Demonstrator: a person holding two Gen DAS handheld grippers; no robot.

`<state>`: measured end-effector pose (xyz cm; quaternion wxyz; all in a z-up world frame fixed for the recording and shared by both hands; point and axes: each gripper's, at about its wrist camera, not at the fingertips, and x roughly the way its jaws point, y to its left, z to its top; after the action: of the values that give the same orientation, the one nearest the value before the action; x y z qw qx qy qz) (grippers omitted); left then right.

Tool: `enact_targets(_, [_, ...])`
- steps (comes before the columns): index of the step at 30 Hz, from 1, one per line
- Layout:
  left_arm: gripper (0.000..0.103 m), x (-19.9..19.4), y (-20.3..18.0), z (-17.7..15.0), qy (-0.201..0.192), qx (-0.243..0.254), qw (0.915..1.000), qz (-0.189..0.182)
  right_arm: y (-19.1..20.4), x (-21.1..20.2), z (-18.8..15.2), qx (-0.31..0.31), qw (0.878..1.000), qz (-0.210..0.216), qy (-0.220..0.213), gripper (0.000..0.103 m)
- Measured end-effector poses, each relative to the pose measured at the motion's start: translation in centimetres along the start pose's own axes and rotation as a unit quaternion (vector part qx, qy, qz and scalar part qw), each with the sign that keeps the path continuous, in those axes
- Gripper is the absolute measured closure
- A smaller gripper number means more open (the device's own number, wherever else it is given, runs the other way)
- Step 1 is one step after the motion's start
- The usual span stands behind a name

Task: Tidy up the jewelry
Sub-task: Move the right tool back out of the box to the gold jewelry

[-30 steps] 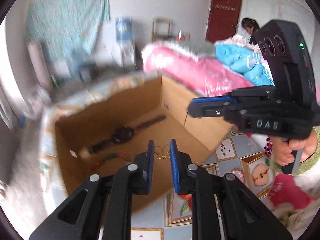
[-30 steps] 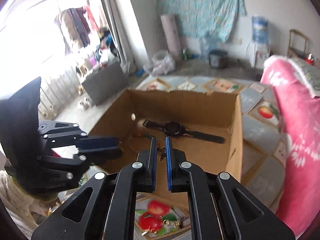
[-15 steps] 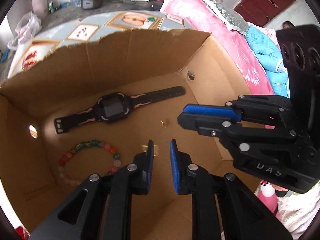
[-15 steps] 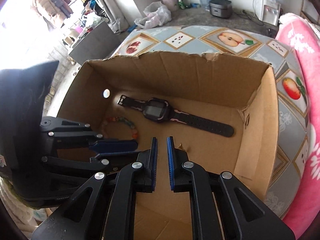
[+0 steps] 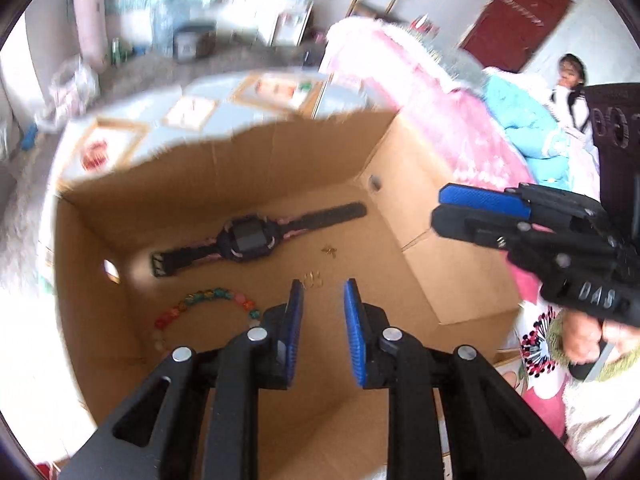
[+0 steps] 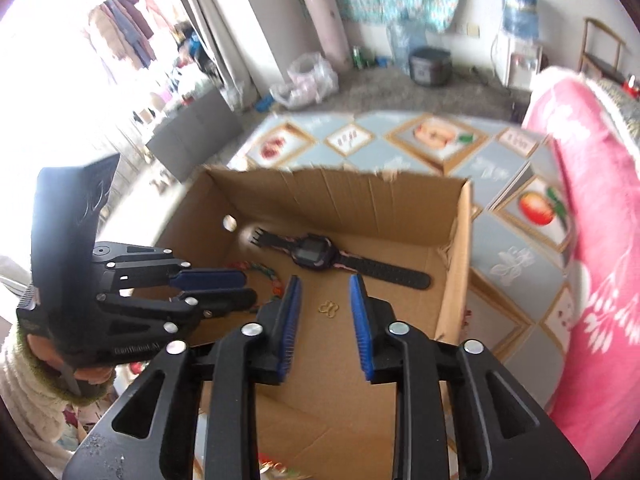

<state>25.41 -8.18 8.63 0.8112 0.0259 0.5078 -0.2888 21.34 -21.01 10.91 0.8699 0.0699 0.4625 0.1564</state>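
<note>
Earrings both on cardboard box [image 6: 456, 248] floor: gold earring [image 6: 329, 307] at my 12, other earring [image 5: 329, 249] at 1. Left gripper [image 5: 323, 300] and right gripper [image 6: 325, 294] both empty, jaws spreading. I'd worry about snagging beaded bracelet [image 5: 208, 300] at 10 or smartwatch [image 5: 250, 238].

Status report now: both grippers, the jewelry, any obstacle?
Left gripper and right gripper opening, empty. Gold earrings, watch, bracelet in box. No obstacle.

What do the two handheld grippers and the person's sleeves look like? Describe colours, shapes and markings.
Both the left gripper and the right gripper are black, with angular cut-out arms, silver screws and blue ribbed fingers. The right one's side reads "DAS". The sleeves are cream and fluffy, with green cuffs.
</note>
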Motion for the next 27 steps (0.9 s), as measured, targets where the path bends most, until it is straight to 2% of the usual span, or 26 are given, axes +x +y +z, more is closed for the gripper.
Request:
enact_targets(2, [0.078, -3.1, -0.7, -1.3, -0.055, 0.029, 0.9980, 0.012, 0.7, -3.0, -1.2, -0.003, 0.999, 0.010, -0.035, 0.065])
enact_targets(4, [0.068, -6.6, -1.8, -3.8, -0.111, 0.060, 0.9918, 0.021, 1.4, -5.5, -2.6, -0.010, 0.998, 0.021, -0.065, 0.059])
enact_targets(7, [0.057, -10.1, -3.1, -7.8, -0.154, 0.082, 0.9844, 0.023, 2.2, -8.6, -5.2, -0.016, 0.995, 0.035, -0.095, 0.053])
enact_targets(11, [0.049, -11.9, -4.4, -13.0, -0.174, 0.084, 0.9811, 0.016, 2.7, -10.3, -9.1, -0.003, 0.992, 0.062, -0.111, 0.052])
enact_targets(14, [0.046, -11.6, -5.0, -15.9, -0.179, 0.077, 0.9808, 0.011, 3.1, -9.8, -11.8, 0.010, 0.992, 0.061, -0.108, 0.052])
enact_targets(16, [0.046, -11.1, -5.4, -17.4, -0.175, 0.074, 0.9817, 0.013, 3.5, -8.8, -13.8, 0.017, 0.994, 0.045, -0.099, 0.052])
enact_targets(21, [0.046, -6.5, -6.6, -20.1, -0.137, 0.074, 0.9876, 0.020, 3.6, -4.4, -17.4, 0.070, 0.995, 0.056, -0.052, 0.054])
enact_targets(26, [0.047, -1.6, -8.4, -21.4, -0.103, 0.110, 0.9880, 0.032, 2.8, 0.2, -19.6, 0.125, 0.991, 0.053, 0.000, 0.079])
enact_targets(27, [0.050, -1.0, -8.5, -21.5, -0.097, 0.115, 0.9882, 0.030, 2.6, 0.6, -19.9, 0.129, 0.990, 0.050, 0.007, 0.081])
